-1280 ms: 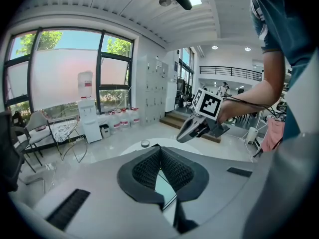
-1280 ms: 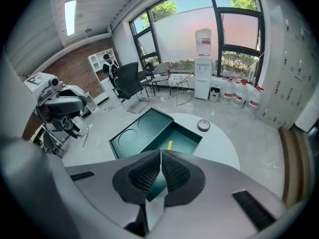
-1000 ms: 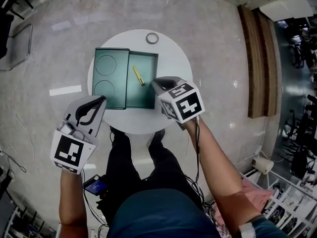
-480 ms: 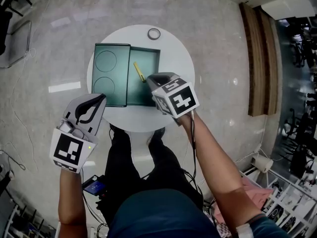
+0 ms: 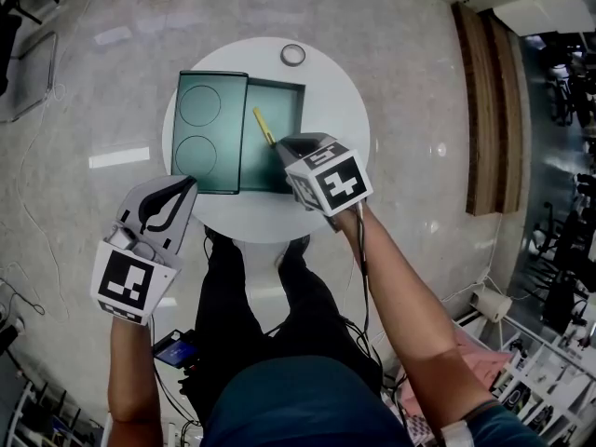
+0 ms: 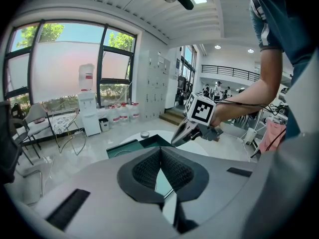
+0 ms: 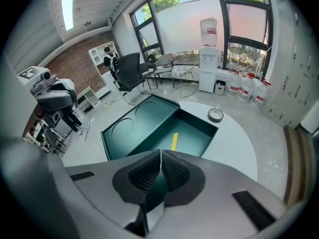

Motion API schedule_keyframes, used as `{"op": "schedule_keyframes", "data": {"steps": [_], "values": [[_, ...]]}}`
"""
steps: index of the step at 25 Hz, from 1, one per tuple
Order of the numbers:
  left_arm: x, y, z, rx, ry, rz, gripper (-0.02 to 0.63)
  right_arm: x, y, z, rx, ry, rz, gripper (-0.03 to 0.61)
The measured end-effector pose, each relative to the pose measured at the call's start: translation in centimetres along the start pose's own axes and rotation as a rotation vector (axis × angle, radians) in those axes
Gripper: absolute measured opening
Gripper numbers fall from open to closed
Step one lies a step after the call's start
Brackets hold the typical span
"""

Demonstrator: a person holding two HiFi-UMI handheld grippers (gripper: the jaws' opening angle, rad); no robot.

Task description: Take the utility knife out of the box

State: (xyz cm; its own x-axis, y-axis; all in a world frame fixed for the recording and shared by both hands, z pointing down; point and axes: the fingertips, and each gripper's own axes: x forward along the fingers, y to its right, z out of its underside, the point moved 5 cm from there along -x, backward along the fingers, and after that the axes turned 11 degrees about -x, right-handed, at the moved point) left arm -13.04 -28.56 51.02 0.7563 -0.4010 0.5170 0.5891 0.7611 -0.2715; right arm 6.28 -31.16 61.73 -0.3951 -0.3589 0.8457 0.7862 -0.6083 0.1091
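Both pairs of fingers are pressed together and empty: the right gripper (image 7: 160,152) hangs over the open green box (image 5: 279,86), the left gripper (image 6: 160,148) beside the surface's edge. The utility knife (image 5: 264,127), slim and yellow, lies inside the box. The surface (image 5: 331,110) is round and white, with a tape roll (image 5: 292,55) on it; pale glossy floor (image 5: 419,63), tall windows (image 7: 239,19)

box (image 5: 287,110) near corner hidden behind right gripper (image 5: 283,143), utility knife (image 5: 264,126) detail too small
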Motion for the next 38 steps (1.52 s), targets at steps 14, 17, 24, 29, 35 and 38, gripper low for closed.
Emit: {"op": "schedule_keyframes", "data": {"steps": [14, 17, 24, 29, 35, 38], "values": [[1.5, -1.4, 0.9, -0.021, -0.029, -0.010, 0.018, 1.5, 2.3, 1.0, 0.018, 0.001, 0.007, 0.038], [2.2, -1.6, 1.0, -0.027, -0.032, -0.010, 0.018, 1.9, 2.5, 0.6, 0.000, 0.023, -0.003, 0.038], [3.2, -1.7, 1.3, -0.035, -0.037, -0.003, 0.018, 3.2, 1.9, -0.1, -0.073, 0.009, -0.024, 0.040], [3.2, -2.0, 1.8, -0.044, -0.041, -0.008, 0.018, 4.4, 1.5, 0.3, -0.124, -0.062, -0.028, 0.040], [3.1, -2.5, 2.5, -0.061, -0.040, -0.016, 0.018, 6.1, 1.5, 0.7, -0.196, -0.154, -0.019, 0.041], [2.6, -2.6, 2.7, -0.069, -0.036, -0.020, 0.018, 6.6, 1.2, 0.7, -0.239, -0.204, -0.010, 0.042]]}}
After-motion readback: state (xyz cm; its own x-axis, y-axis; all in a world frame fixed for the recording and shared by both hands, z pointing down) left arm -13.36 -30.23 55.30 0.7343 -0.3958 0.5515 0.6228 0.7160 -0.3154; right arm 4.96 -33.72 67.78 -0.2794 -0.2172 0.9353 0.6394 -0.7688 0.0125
